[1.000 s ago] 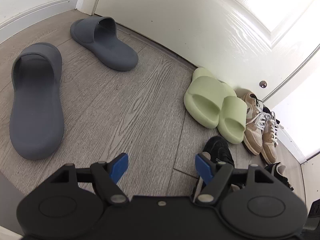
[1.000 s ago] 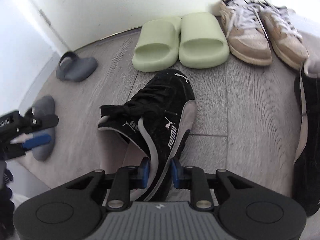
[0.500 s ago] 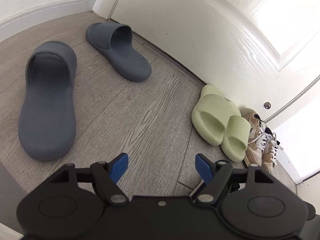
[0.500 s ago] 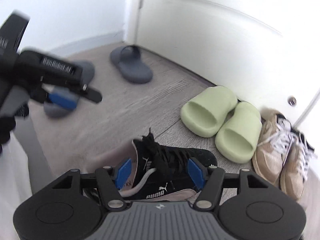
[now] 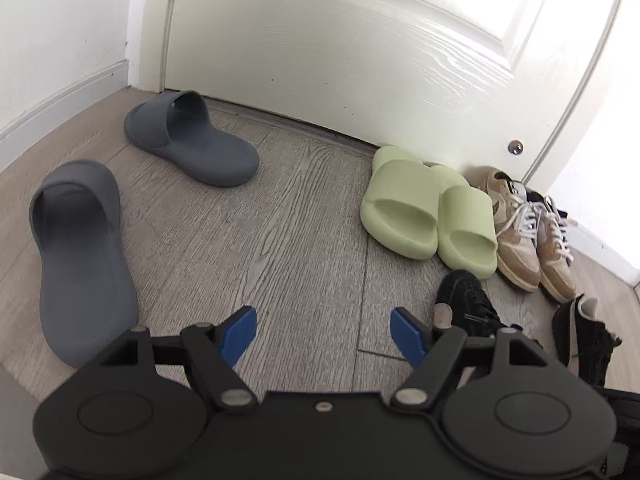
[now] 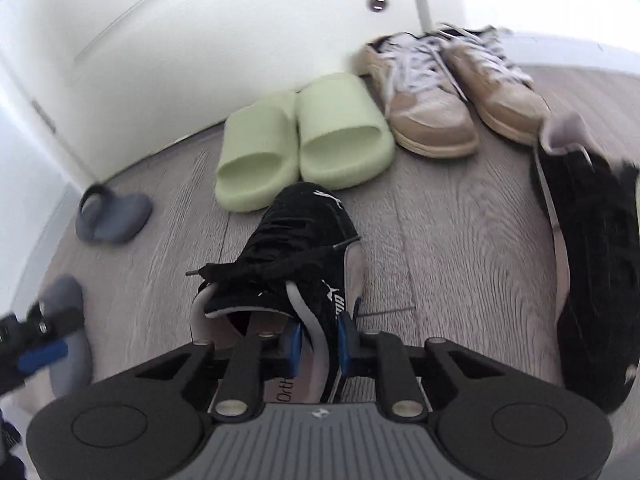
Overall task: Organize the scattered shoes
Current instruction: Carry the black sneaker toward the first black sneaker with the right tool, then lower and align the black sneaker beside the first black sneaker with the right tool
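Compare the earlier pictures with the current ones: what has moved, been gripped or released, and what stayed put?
The right gripper opened off the black sneaker, then its fingers have just been closing again on the side wall of its heel collar. The left gripper stayed wide open and empty. The grey slides, green slides and tan sneakers have not moved.

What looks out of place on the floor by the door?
The two dark grey foam slides lie apart, pointing different ways, unlike the paired pale green slides and tan lace-up sneakers by the white door. One black suede sneaker sits mid-floor, its collar pinched by the right gripper.
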Demonstrator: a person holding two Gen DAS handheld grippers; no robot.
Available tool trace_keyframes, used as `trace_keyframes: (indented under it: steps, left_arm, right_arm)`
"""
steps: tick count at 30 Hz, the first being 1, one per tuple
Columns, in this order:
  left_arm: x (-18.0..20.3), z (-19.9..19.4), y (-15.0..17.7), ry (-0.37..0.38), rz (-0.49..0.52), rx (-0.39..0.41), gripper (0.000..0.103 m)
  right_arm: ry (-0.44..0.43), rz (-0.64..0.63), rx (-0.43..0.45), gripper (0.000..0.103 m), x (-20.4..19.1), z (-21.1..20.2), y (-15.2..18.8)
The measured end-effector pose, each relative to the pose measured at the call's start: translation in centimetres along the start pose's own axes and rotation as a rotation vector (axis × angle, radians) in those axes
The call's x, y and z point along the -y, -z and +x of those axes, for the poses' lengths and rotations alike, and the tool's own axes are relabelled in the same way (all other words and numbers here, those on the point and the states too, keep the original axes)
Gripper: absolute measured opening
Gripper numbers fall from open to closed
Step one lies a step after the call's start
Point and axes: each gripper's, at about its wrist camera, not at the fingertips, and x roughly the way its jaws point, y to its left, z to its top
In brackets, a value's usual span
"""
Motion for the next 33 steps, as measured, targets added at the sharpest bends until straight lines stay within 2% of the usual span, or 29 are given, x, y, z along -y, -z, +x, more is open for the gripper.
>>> trace_keyframes:
  steps: [2,4,7,9,11,12,15,16,18,20,21,23,25,29,31,33]
  left_arm:
    - [0.8,0.0,0.3,-0.004,0.057,-0.002,0.074]
    - [1.3,-0.2,0.6,-0.001,0.095,0.002,0.074]
    - [1.6,-0.4,0.9,-0.006,0.122,0.002,0.074]
    - [1.7,-0.3,1.0,-0.016,0.128,-0.003,0.074]
    - [1.7,-0.1,1.0,-0.018,0.130,-0.009,0.074]
    - [1.8,-0.1,1.0,-0.016,0.133,-0.009,0.074]
    - [2.4,-0.1,1.2,-0.011,0.161,-0.007,0.074]
    - [2.6,-0.1,1.3,-0.010,0.174,-0.008,0.074]
    - [3.0,0.0,1.6,-0.009,0.202,-0.015,0.074]
    - [3.3,0.0,1.8,-0.007,0.222,-0.020,0.074]
    - [3.3,0.0,1.9,-0.007,0.228,-0.021,0.074]
    - [3.4,0.0,2.0,-0.012,0.236,-0.024,0.074]
    - [3.3,0.3,2.1,-0.018,0.234,-0.033,0.074]
    - [3.4,0.6,2.1,-0.019,0.236,-0.049,0.074]
    - [3.6,0.7,2.2,-0.020,0.246,-0.055,0.074]
    - [3.8,0.9,2.3,-0.023,0.257,-0.062,0.074]
  right_arm:
    - [0.001,0.035,-0.007,0.022,-1.3,-0.3,1.4]
    - [-0.058,0.097,-0.020,0.027,-1.9,-0.1,2.3]
    - [-0.268,0.196,-0.135,0.028,-1.6,1.5,2.5]
    - [-0.394,0.195,-0.199,0.028,-1.6,1.5,2.1]
    - [-0.386,0.071,-0.126,0.035,-1.5,-0.4,0.9]
    - [-0.355,0.014,-0.093,0.043,-1.4,-1.1,0.3]
    - [-0.193,-0.205,0.033,0.058,-0.7,-2.6,-2.6]
    - [-0.143,-0.288,0.046,0.068,-0.5,-2.4,-3.7]
    - [-0.109,-0.438,-0.001,0.071,-0.4,-1.2,-5.2]
    - [-0.125,-0.650,-0.010,0.071,-1.1,0.0,-5.8]
    - [-0.169,-0.784,0.003,0.072,-1.7,0.3,-5.6]
    - [-0.247,-0.957,-0.031,0.074,-2.3,1.0,-5.3]
    - [-0.282,-1.039,-0.065,0.082,-2.3,1.6,-5.0]
    - [-0.306,-1.129,-0.085,0.083,-1.2,2.6,-3.9]
    - [-0.297,-1.187,-0.099,0.085,-1.3,3.0,-2.7]
    - [-0.249,-1.321,-0.101,0.086,-1.8,3.8,-0.8]
